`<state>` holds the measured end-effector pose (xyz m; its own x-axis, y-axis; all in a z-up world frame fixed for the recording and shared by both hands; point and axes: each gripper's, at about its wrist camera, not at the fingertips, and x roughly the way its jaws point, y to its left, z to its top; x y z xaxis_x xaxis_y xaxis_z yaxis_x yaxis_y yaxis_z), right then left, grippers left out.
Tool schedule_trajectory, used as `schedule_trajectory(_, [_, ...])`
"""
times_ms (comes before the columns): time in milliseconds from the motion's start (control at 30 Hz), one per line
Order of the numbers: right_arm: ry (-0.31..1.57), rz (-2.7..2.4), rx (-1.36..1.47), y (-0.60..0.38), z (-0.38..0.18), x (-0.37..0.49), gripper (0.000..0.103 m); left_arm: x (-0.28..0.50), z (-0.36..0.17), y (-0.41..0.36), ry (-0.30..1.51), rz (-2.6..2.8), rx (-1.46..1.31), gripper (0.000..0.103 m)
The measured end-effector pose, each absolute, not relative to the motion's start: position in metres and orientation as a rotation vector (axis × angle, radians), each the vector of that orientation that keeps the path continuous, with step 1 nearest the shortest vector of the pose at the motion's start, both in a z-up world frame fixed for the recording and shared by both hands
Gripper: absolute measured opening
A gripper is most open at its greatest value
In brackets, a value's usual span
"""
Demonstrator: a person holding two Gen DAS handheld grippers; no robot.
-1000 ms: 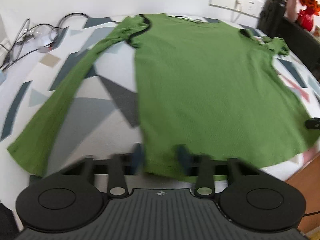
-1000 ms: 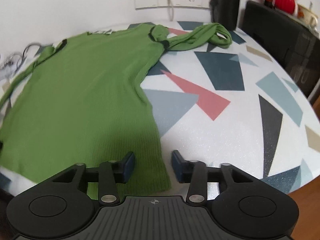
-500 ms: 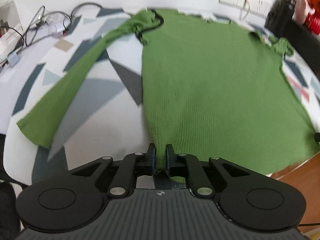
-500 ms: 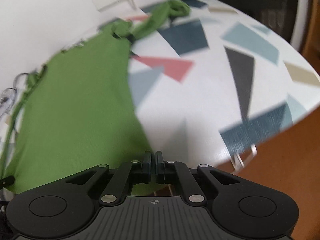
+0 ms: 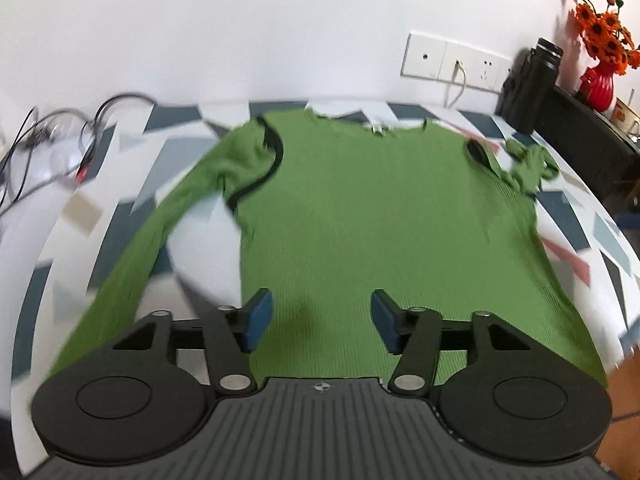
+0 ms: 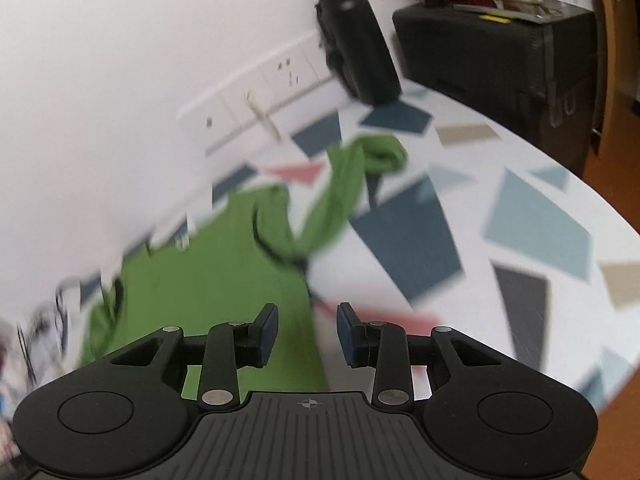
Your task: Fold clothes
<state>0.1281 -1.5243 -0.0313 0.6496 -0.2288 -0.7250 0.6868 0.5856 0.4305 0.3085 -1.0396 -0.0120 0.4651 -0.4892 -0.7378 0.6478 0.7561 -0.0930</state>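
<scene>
At about nine o'clock in the left view, one long sleeve [image 5: 160, 232] of the green top [image 5: 384, 232] runs out straight over the patterned table [image 5: 76, 208], from the shoulder toward the near edge. The top itself lies spread flat at the centre, neckline at twelve o'clock toward the wall, hem at six o'clock near the table edge. The left gripper [image 5: 320, 316] hangs over the hem end with its jaws wide apart and nothing between them.

Toward two o'clock, the other sleeve [image 6: 344, 192] lies bunched and twisted off the shoulder. The right gripper [image 6: 307, 334] stands over the top's right side edge, jaws parted with nothing in them. This view is tilted and blurred, so its height over the cloth is hard to tell.

The body is flat and unfolded, with one sleeve tidy and one rumpled, so the work in hand looks like laying the top out or starting a fold. To do it well, the bunched sleeve at two o'clock wants pulling out straight before any crease goes in. Each pinch should take both layers of knit close to an edge or seam. The two grippers should lift level and together, since ribbed knit stretches and drags on the table.
</scene>
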Motion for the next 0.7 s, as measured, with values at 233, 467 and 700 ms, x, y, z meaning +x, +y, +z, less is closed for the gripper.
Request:
schedule_trajectory(233, [0.610,-0.710,0.789,-1.567,-0.031,0.188,0.033,0.365,-0.045,-1.085,0.878,-0.719,0.247,0.091])
schedule_trajectory(467, [0.655,-0.801,0.731,-1.578,-0.062,0.217,0.056,0.386,-0.069,-1.129,0.909,-0.751,0.303,0.095])
schedule_trajectory(700, [0.663,-0.842,0.699,-1.629,-0.092,0.256,0.057,0.401,-0.078,-1.171,0.893,-0.689,0.359,0.097])
